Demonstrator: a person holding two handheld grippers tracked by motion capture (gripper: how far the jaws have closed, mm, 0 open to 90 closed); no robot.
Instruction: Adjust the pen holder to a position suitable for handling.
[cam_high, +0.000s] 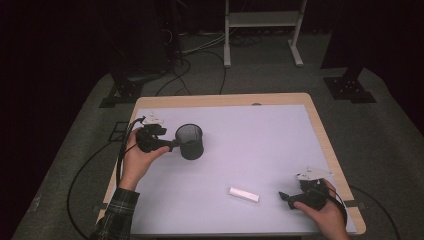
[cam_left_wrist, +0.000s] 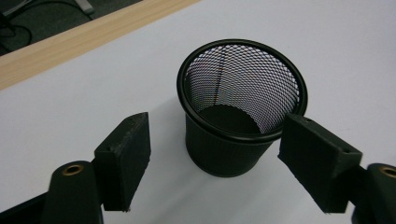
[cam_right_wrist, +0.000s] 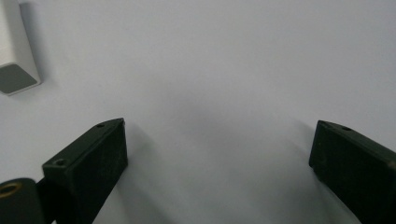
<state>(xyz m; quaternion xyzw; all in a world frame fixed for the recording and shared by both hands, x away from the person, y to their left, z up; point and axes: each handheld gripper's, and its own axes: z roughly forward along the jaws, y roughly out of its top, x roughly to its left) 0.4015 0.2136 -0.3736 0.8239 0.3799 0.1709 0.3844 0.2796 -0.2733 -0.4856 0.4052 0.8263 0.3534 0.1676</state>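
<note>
A black mesh cup (cam_high: 190, 141) stands upright and empty on the left part of the white mat (cam_high: 260, 145). My left gripper (cam_high: 175, 145) is at the cup's left side. In the left gripper view the cup (cam_left_wrist: 243, 107) sits just beyond the open jaws of my left gripper (cam_left_wrist: 215, 123), one jaw on each side, neither touching it. A small white bar (cam_high: 244, 194) lies flat near the front of the mat. My right gripper (cam_high: 284, 196) rests to the right of the bar, open with nothing in it. In the right gripper view the bar's end (cam_right_wrist: 16, 51) shows at top left, away from the right gripper (cam_right_wrist: 219, 126).
The mat covers a wooden table whose edge (cam_high: 327, 145) shows at the right and back. A white metal stand (cam_high: 262, 22) and cables (cam_high: 200, 50) are on the floor behind. Black stand bases (cam_high: 349, 87) sit at both back corners.
</note>
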